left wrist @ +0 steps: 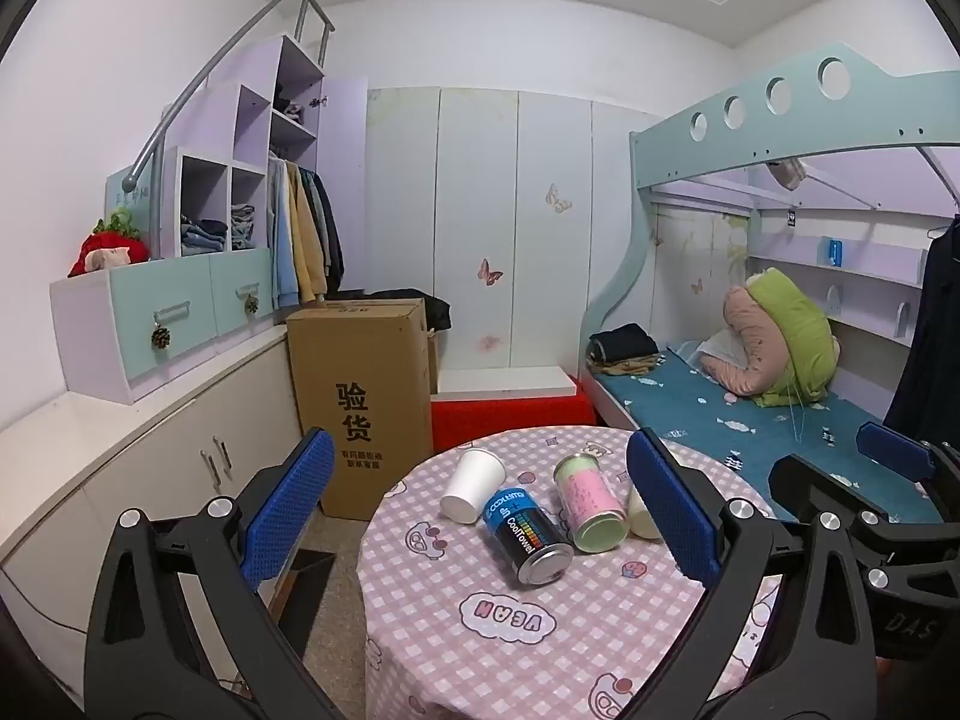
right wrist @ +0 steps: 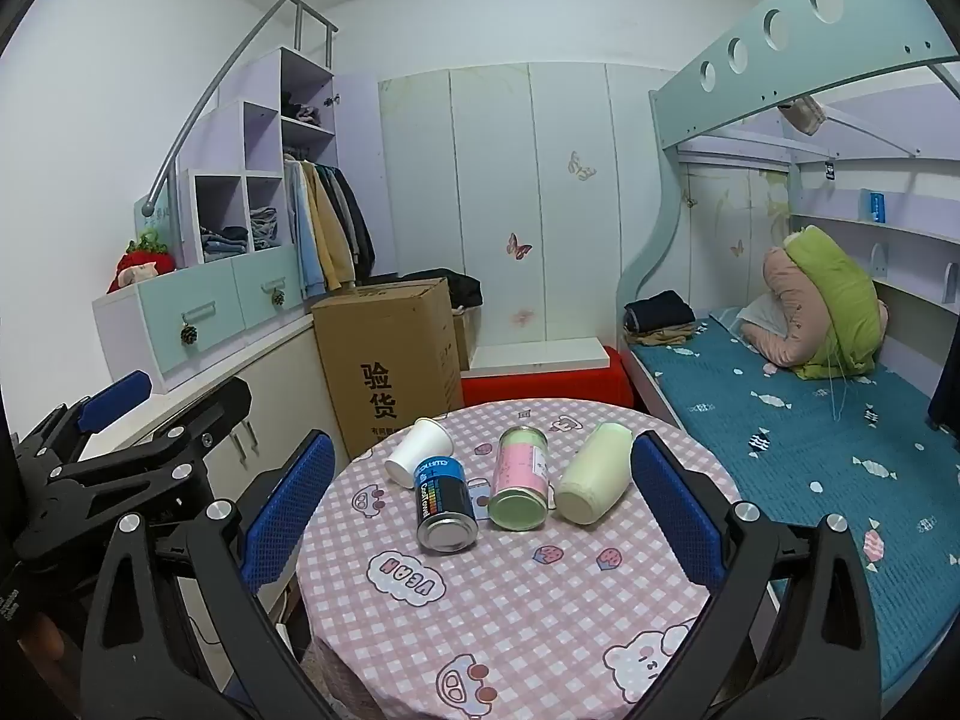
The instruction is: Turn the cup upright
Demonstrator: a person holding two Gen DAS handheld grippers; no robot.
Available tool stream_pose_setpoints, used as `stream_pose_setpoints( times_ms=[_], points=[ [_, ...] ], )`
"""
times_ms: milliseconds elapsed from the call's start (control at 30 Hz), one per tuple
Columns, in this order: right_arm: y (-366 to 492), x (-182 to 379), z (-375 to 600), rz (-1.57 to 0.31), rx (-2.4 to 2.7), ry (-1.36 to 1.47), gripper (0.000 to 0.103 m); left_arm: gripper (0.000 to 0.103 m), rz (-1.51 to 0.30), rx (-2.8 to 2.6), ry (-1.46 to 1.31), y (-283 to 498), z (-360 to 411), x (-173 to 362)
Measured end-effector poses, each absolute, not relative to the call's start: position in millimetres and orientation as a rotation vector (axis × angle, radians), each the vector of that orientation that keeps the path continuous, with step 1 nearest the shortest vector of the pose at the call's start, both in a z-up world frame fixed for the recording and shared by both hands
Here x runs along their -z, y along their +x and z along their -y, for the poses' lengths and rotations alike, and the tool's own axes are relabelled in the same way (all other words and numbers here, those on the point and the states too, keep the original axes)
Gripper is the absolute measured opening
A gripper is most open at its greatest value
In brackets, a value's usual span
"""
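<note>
Several containers lie on their sides on a round table with a pink checked cloth (left wrist: 510,648) (right wrist: 528,600). They are a white paper cup (left wrist: 472,485) (right wrist: 418,451), a black and blue can (left wrist: 528,537) (right wrist: 443,504), a pink and green can (left wrist: 591,503) (right wrist: 521,479) and a pale green cup (right wrist: 594,474), mostly hidden behind my finger in the left wrist view (left wrist: 641,515). My left gripper (left wrist: 480,516) is open and empty, above the table's near left side. My right gripper (right wrist: 483,510) is open and empty, framing the containers.
A cardboard box (left wrist: 363,402) (right wrist: 393,369) stands on the floor left of the table. A bunk bed with a teal sheet (left wrist: 720,414) (right wrist: 828,414) is on the right. White cabinets (left wrist: 150,456) run along the left wall. A red box (right wrist: 540,384) sits behind the table.
</note>
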State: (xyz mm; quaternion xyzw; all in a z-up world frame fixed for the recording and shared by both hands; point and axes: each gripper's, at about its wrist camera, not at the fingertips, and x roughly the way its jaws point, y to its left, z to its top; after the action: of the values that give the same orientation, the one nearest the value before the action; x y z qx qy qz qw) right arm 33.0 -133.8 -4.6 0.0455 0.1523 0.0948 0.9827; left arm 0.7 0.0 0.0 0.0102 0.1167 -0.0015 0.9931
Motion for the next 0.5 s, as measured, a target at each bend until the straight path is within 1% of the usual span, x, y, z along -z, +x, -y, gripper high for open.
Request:
stream_pose_setpoints(
  times_ms=[500],
  points=[
    [33.8, 5.0, 134.3, -0.300, -0.192, 0.094, 0.096, 0.098, -0.235, 0.010, 0.011, 2.3, -0.9, 0.8]
  ],
)
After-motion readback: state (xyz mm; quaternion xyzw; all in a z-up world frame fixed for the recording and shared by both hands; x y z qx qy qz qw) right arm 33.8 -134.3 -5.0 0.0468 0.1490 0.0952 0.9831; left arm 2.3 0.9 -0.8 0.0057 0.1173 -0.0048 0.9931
